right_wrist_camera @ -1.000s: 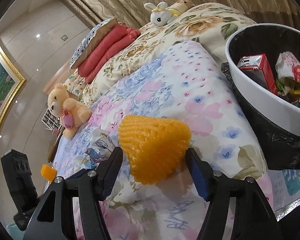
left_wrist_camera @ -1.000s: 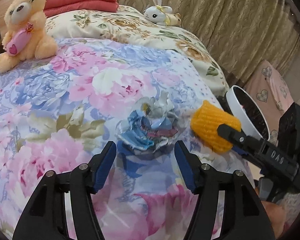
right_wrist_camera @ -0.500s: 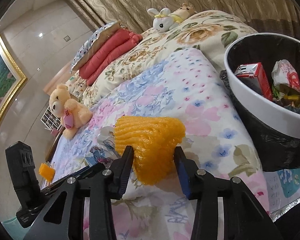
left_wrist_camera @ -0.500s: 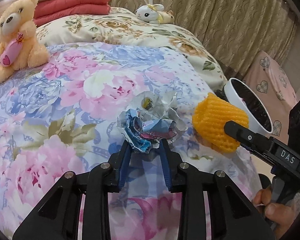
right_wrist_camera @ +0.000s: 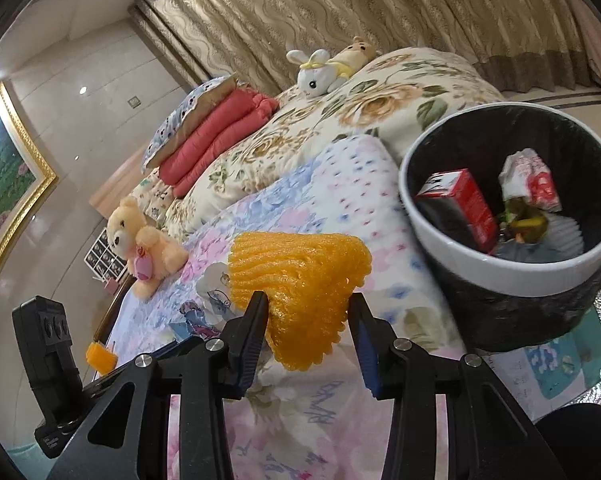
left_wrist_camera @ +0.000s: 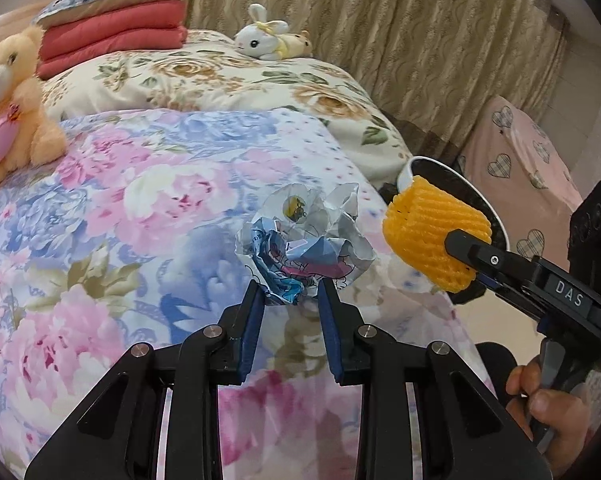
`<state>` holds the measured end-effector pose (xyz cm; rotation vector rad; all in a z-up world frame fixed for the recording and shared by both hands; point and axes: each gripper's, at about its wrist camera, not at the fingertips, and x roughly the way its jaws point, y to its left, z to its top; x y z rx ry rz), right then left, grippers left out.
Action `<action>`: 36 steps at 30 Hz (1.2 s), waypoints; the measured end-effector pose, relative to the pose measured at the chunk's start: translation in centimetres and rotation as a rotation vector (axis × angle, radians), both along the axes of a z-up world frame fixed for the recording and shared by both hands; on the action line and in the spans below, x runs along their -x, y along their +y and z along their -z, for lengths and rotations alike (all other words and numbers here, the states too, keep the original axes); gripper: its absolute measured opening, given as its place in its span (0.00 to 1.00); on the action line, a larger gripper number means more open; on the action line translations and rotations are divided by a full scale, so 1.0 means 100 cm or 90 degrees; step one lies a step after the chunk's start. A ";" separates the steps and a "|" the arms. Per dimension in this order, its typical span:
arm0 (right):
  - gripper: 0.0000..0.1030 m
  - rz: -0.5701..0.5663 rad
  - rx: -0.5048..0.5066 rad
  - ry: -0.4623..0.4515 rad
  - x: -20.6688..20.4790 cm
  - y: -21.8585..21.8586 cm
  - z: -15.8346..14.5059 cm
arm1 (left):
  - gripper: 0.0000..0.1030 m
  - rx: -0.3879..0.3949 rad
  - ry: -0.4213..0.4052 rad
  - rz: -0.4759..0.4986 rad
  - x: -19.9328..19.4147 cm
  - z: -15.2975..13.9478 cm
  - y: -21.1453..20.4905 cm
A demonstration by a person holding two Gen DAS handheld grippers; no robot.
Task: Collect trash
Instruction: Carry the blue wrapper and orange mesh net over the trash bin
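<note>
My left gripper (left_wrist_camera: 289,292) is shut on a crumpled blue-and-white wrapper (left_wrist_camera: 304,236) and holds it above the floral bedspread (left_wrist_camera: 112,216). My right gripper (right_wrist_camera: 306,312) is shut on an orange foam fruit net (right_wrist_camera: 300,280), lifted off the bed; the net also shows in the left wrist view (left_wrist_camera: 434,236). A white-rimmed trash bin (right_wrist_camera: 504,264) with a black liner stands beside the bed, to the right of the net. It holds a red carton (right_wrist_camera: 464,200) and other wrappers. The bin's rim shows behind the net in the left wrist view (left_wrist_camera: 406,172).
A peach teddy bear (left_wrist_camera: 12,100), a white plush rabbit (left_wrist_camera: 266,42) and stacked red blankets (left_wrist_camera: 112,36) sit further up the bed. Beige curtains hang behind. A pink heart-patterned cover (left_wrist_camera: 524,164) stands at the right. A small orange piece (right_wrist_camera: 100,356) lies low at the left.
Both grippers have closed on their items and lifted them off the bed: the left on the wrapper, the right on the orange net. The net has moved toward the bin.
</note>
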<state>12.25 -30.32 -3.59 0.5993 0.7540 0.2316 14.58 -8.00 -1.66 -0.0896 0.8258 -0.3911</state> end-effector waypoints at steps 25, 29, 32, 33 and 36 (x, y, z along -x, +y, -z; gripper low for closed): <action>0.41 0.078 0.000 -0.017 0.028 -0.063 -0.011 | 0.26 -0.023 -0.024 0.081 0.010 -0.017 -0.065; 0.41 0.091 0.001 -0.020 0.032 -0.072 -0.013 | 0.26 -0.025 -0.030 0.094 0.011 -0.021 -0.076; 0.41 0.100 0.001 -0.021 0.034 -0.079 -0.013 | 0.26 -0.026 -0.034 0.101 0.011 -0.023 -0.083; 0.41 0.103 0.001 -0.021 0.034 -0.082 -0.013 | 0.26 -0.026 -0.035 0.104 0.011 -0.024 -0.085; 0.41 0.113 0.003 -0.022 0.037 -0.087 -0.014 | 0.26 -0.025 -0.036 0.111 0.011 -0.026 -0.091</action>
